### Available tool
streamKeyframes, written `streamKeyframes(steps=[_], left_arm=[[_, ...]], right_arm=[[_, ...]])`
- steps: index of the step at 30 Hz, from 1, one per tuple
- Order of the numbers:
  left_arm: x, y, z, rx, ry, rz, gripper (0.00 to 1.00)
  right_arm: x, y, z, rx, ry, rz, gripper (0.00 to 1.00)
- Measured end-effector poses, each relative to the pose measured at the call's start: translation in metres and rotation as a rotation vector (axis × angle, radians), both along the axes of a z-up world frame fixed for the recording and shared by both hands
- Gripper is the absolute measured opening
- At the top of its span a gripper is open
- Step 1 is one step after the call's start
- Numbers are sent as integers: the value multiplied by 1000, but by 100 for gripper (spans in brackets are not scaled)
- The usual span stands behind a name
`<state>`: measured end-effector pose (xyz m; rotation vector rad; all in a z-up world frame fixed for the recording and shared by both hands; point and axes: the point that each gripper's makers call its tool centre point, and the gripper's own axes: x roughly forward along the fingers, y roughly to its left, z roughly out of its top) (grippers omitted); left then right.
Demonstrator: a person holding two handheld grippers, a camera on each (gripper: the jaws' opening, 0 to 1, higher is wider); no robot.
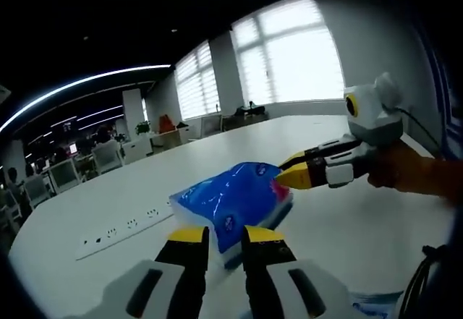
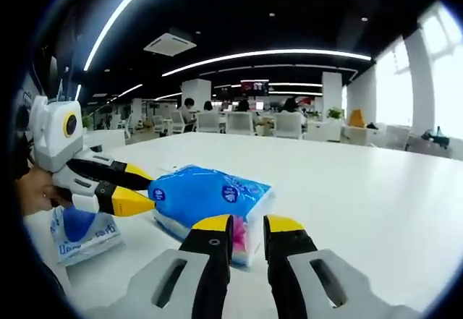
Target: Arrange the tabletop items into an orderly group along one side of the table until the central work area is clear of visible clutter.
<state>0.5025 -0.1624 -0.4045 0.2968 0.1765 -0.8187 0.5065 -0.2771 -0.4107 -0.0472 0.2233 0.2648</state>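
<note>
Left gripper (image 1: 226,239) and right gripper (image 2: 248,231) each pinch an opposite end of the blue tissue pack (image 1: 233,202), just above mid-table (image 1: 347,218). Step looks like relocating it; next move needs synchronized carry to one edge, near the second pack (image 2: 81,234).

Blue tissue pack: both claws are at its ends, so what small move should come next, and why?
Probably lift it slightly together. The left claw and right claw each pinch an end of the blue tissue pack, which sits mid-table, away from the edge.

An open-plan office: rows of desks and chairs (image 2: 239,122), long ceiling light strips (image 2: 268,53), big windows (image 1: 289,51)
</note>
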Motion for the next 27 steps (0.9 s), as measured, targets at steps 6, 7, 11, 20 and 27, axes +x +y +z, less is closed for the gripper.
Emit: streamKeyframes(steps=[6, 7, 11, 20, 27], left_arm=[[3, 1, 8, -36, -9, 7, 10], [3, 1, 7, -30, -9, 4, 10], [3, 2, 4, -23, 6, 4, 10], [6, 4, 3, -41, -2, 28, 0], [2, 2, 7, -34, -12, 15, 0]], right_arm=[[-1, 2, -3, 14, 0, -1, 14], [-1, 2, -3, 21, 4, -2, 14], [-1, 0, -1, 36, 4, -8, 14], [-3, 6, 5, -48, -35, 22, 0], [-10, 6, 9, -118, -65, 42, 0]])
